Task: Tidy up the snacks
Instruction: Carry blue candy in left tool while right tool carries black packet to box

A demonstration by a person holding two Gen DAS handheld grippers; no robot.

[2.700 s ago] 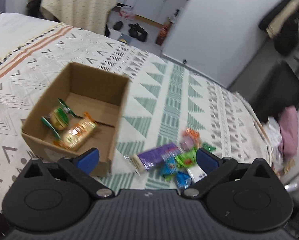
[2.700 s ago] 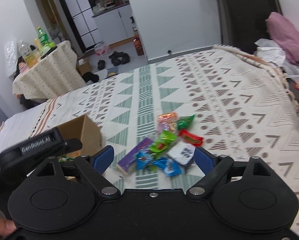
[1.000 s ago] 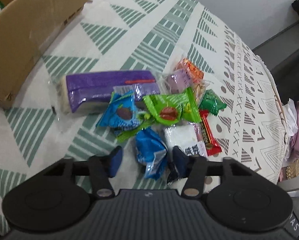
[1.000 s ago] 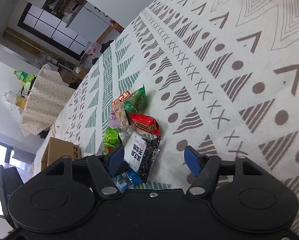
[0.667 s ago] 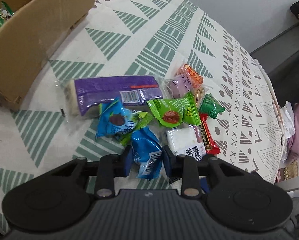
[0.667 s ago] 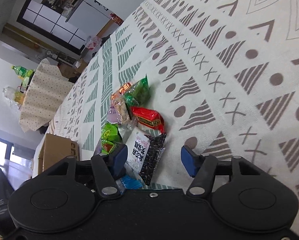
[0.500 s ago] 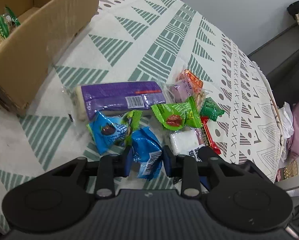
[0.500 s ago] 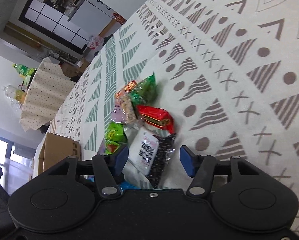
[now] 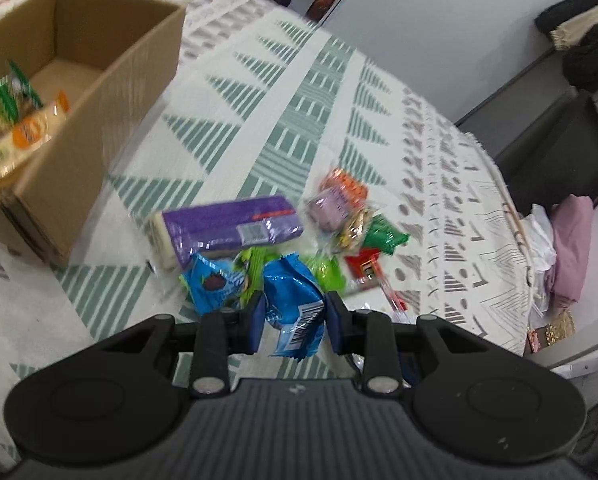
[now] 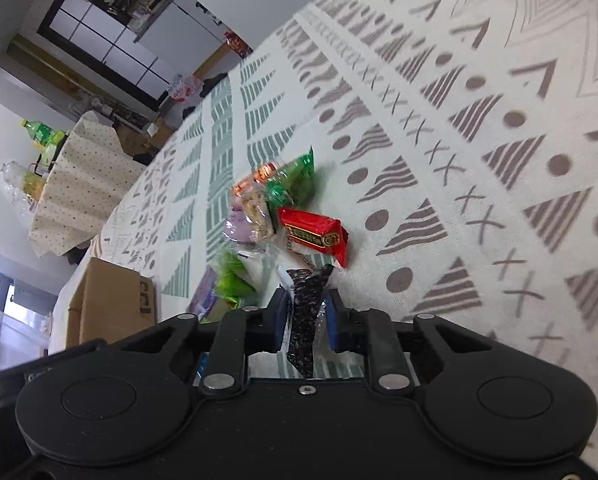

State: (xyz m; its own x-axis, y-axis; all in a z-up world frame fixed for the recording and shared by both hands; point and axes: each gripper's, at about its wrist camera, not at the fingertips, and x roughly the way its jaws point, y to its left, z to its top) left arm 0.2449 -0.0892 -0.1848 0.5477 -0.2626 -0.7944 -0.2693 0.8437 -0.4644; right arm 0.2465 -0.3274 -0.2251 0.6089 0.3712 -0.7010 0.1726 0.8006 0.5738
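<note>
Since a second ago my left gripper has closed on the blue snack packet and lifted it off the pile, and my right gripper's jaws have just been closing; they now pinch the black-and-white seed packet edge-on between the pads.

Going left to right across the patterned bedspread in the left wrist view: the cardboard box sits toward the left edge, open, with two wrapped snacks inside, a green one and an orange-labelled one just beside it. Next comes the long purple bar, lying flat just ahead of my left gripper. In front of it is a second blue packet, touching the one I hold. Then one light green packet, partly hidden, one lilac sweet, one orange packet behind it, one dark green packet and one red bar nearest the right edge.

In the right wrist view the red bar lies just ahead of the seed packet I am holding, with the dark green packet beyond it. The rest of the pile is blurred.
</note>
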